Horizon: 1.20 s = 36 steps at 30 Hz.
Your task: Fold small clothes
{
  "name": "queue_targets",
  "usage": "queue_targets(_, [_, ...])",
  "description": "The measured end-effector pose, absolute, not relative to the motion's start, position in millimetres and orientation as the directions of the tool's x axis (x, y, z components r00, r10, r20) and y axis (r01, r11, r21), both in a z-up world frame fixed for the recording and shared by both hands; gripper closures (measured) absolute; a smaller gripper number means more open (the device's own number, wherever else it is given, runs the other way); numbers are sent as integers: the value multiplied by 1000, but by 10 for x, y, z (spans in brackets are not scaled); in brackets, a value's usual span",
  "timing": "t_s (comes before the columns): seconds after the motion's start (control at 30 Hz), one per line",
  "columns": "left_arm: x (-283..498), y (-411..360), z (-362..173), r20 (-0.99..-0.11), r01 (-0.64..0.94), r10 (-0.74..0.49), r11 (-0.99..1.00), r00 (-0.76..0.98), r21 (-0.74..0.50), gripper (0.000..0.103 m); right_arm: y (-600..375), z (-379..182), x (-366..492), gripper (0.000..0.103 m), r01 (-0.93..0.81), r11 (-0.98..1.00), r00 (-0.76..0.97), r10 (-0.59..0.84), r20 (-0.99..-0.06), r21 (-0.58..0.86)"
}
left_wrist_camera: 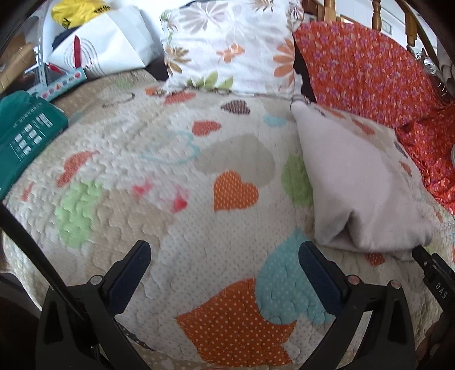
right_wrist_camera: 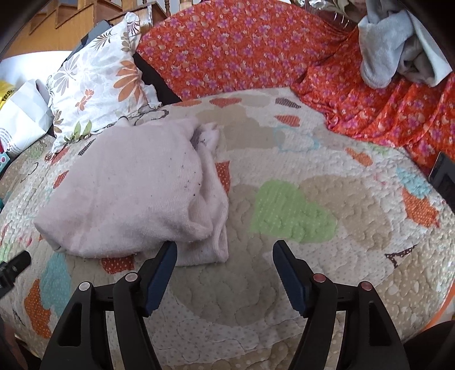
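Observation:
A pale pink garment (right_wrist_camera: 133, 187) lies folded over on the heart-patterned quilt (right_wrist_camera: 284, 205). In the left wrist view the garment (left_wrist_camera: 361, 187) lies at the right, beyond my left gripper. My left gripper (left_wrist_camera: 224, 253) is open and empty, low over the quilt (left_wrist_camera: 170, 176), with the garment to its right. My right gripper (right_wrist_camera: 224, 250) is open and empty, its left finger (right_wrist_camera: 162, 270) just in front of the garment's near edge. The tip of the other gripper shows at the right edge of the left wrist view (left_wrist_camera: 432, 273).
A floral pillow (left_wrist_camera: 227, 45) and an orange flowered cloth (left_wrist_camera: 369, 68) lie at the back. A teal box (left_wrist_camera: 25, 131), white bags (left_wrist_camera: 108, 42) and a yellow bag (left_wrist_camera: 76, 11) sit at the left. Grey clothes (right_wrist_camera: 398, 51) are piled at the back right.

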<state>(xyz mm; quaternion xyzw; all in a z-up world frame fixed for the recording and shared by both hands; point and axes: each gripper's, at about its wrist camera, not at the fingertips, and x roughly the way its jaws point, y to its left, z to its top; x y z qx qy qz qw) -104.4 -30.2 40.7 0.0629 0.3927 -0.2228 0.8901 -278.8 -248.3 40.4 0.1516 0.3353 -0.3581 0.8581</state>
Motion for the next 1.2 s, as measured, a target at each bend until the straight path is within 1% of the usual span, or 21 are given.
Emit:
queue_targets(0.1, [-1078, -336, 422, -721, 471, -352, 881, 597, -40, 0, -2432, 426, -2772, 28, 713, 702, 516, -533, -670, -10])
queue_targets(0.3, [-1152, -429, 391, -738, 513, -351, 859, 576, -9, 0, -2274, 487, -2712, 28, 680, 730, 534, -563, -631, -76])
queue_targets(0.5, [-1143, -439, 313, -771, 505, -326, 863, 548, -5, 0, -2209, 462, -2663, 28, 650, 755, 542, -540, -644, -85])
queue_targets(0.63, [-1116, -423, 274, -792, 498, -328, 866, 516, -34, 0, -2202, 448, -2662, 28, 644, 760, 541, -530, -653, -84])
queue_targets(1.2, [-1104, -431, 224, -809, 495, -315, 868, 497, -34, 0, -2177, 419, -2659, 28, 643, 760, 533, -527, -662, -88])
